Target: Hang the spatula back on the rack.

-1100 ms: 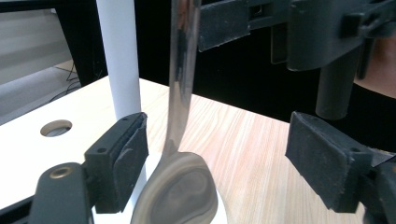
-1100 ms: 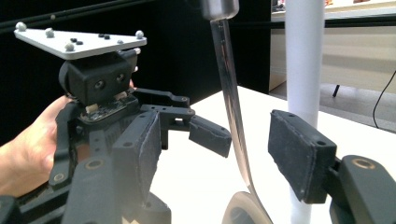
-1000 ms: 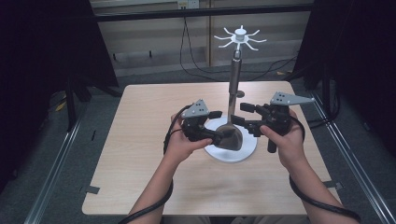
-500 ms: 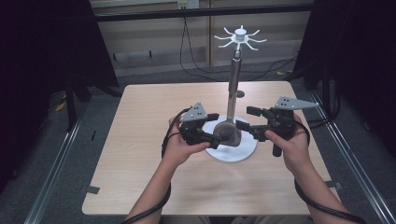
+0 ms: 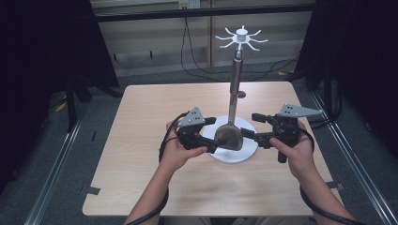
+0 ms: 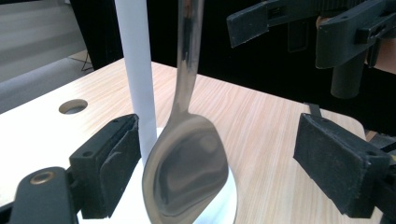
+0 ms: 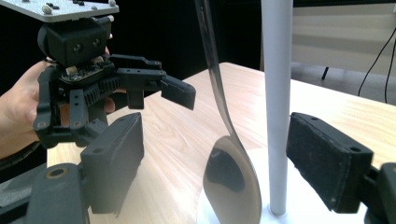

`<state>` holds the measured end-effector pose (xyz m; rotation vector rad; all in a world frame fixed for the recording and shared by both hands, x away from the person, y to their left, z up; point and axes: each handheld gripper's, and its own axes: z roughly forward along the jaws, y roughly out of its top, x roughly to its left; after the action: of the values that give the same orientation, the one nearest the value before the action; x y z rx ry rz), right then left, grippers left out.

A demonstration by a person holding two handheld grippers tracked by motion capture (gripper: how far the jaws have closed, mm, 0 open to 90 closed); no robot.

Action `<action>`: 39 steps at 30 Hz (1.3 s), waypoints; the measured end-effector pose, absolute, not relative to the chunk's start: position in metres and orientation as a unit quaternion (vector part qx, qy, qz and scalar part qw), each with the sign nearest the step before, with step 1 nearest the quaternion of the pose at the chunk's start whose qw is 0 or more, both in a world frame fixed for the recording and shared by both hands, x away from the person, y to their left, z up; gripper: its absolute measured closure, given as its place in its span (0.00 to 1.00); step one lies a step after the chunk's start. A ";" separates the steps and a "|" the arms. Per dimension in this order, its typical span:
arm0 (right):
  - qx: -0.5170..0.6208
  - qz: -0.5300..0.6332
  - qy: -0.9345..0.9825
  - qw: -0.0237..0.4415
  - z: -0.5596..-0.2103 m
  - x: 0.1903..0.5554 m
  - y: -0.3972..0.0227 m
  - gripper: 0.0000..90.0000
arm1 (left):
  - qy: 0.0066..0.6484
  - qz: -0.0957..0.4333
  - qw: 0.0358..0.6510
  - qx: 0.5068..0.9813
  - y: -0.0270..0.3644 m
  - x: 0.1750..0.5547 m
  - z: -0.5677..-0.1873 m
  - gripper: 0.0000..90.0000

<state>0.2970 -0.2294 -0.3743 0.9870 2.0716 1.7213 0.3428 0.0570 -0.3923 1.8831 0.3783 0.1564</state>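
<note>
A large metal spoon [image 5: 229, 137] hangs bowl-down along the pole of a white stand [image 5: 234, 155] with a star of hooks [image 5: 241, 37] on top. My left gripper [image 5: 212, 134] stands open on the left, and the spoon's bowl [image 6: 187, 172] sits between its pads without touching them, the white pole [image 6: 136, 70] just behind. My right gripper [image 5: 251, 125] faces it from the right. Its jaws have just been opening and now stand wide, with the spoon [image 7: 233, 182] and pole [image 7: 278, 93] between the pads, untouched.
The stand's round base rests on a light wooden table [image 5: 155, 108] with a small hole [image 5: 241, 94] behind the pole. Metal rails and dark floor run along both sides. Cables trail from both grippers over the table's front edge.
My right gripper has drifted a little right and down, away from the stand, and its jaws stand wider. The left gripper and the spoon have stayed in place.
</note>
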 end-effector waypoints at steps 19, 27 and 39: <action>0.356 0.578 0.723 0.131 -0.398 0.289 -0.245 0.19 | 0.167 0.066 0.559 0.809 0.067 0.339 -0.405 0.16; 0.361 0.574 0.724 0.130 -0.406 0.286 -0.251 0.19 | 0.171 0.068 0.556 0.811 0.074 0.338 -0.409 0.16; 0.369 0.568 0.725 0.125 -0.418 0.282 -0.257 0.19 | 0.179 0.064 0.552 0.812 0.082 0.338 -0.420 0.16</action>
<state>0.2821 -0.2568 -0.4181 1.0757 2.1133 1.6537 0.3385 0.0819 -0.4199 1.9206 0.4233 0.1522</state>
